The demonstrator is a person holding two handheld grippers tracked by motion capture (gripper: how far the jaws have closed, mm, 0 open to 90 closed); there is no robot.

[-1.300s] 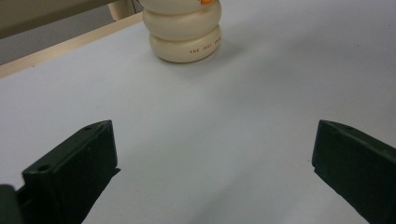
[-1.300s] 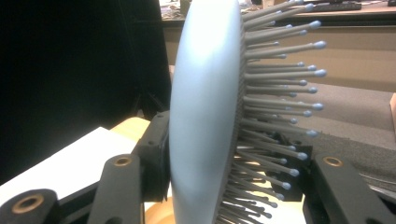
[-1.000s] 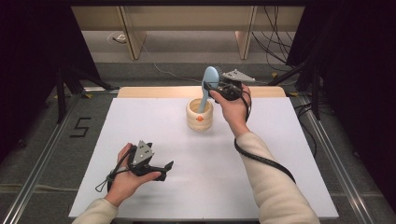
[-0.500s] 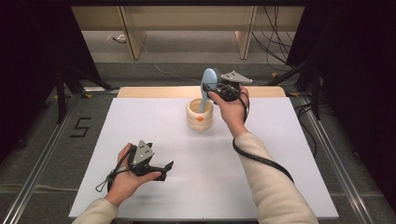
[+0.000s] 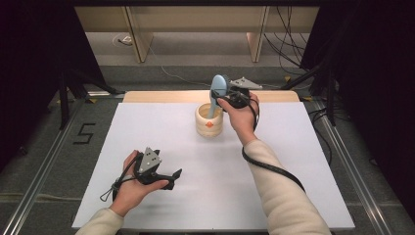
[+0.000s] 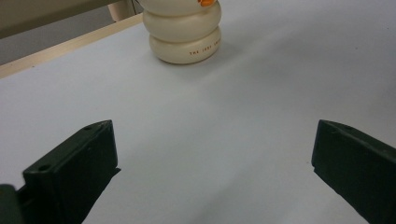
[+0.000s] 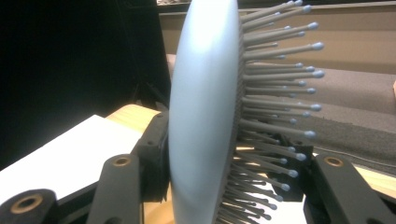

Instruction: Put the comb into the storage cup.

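Little has moved since the earlier frames: the right gripper hangs over the cup as before, with the brush perhaps a touch straighter, and the left gripper has stayed put on the near side of the white table.

Between the right jaws, clamped across its head, sits the pale blue oval plastic hairbrush; the smooth back presses one pad and the grey ball-tipped bristles crowd against the other. Below those jaws its handle runs down into the cream ribbed ceramic cup with an orange mark. The brush's long axis stands nearly upright, head up, handle down, bristles facing sideways along the jaw line.

Left jaws stand wide apart with nothing between them, and the cup lies well ahead of them, beyond bare tabletop.

I judge the step in hand to be standing the hairbrush in the cup. Next, the handle should settle to the bottom, then the right jaws should spread and lift straight away so the brush does not tip the cup.
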